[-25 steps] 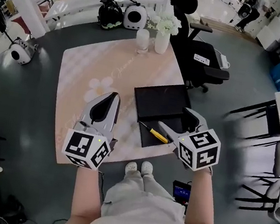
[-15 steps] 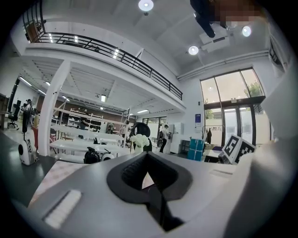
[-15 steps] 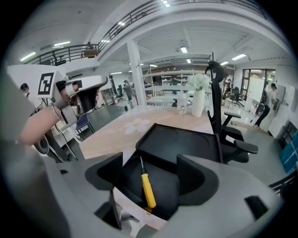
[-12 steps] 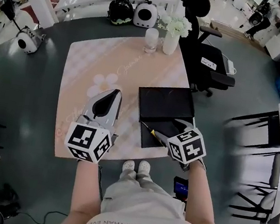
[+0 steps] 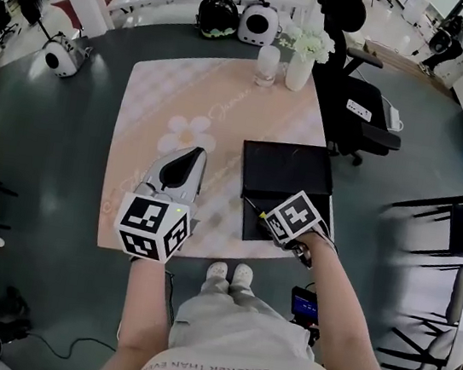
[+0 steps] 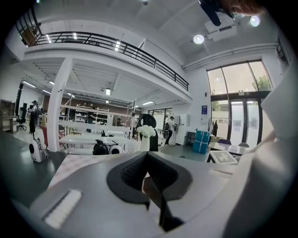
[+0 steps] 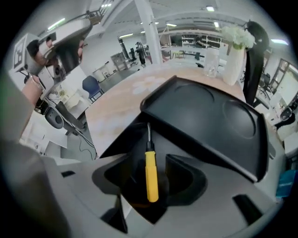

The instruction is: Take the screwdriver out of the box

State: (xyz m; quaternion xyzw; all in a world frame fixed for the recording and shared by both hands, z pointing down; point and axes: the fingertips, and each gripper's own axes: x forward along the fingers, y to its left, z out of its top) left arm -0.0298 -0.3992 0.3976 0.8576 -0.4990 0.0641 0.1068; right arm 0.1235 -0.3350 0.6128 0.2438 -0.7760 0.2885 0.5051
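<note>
Table: your big square table (image 5: 147, 115) has a pinkish checked cloth with a flower print, and everything sits on it.
Box: the flat black plastic box (image 5: 286, 166) is on the table's right half, lid already swung up and back, tray facing you.
Left gripper: your left gripper (image 5: 193, 155) hangs over the bare cloth just left of the box. Fingers are pressed together with nothing in them. It's idle.
Right gripper: your right gripper (image 7: 152, 183) points steeply down into the tray. Its jaws have just been closing and now straddle the handle, but I still see a sliver of gap each side, so no pinch yet.
Screwdriver: the small screwdriver with the yellow plastic handle (image 7: 151, 174) lies flat in the tray, thin metal shaft pointing toward the lid hinge.
Progress: I'd say roughly a third. The lid is open and the approach is done. You still have to squeeze, lift and carry it clear of the box.
Versus a second ago: your right gripper was up over the tray's near edge with jaws wide and has now tipped down onto the handle. The screwdriver hasn't budged, and the left gripper looks about where it was.
</note>
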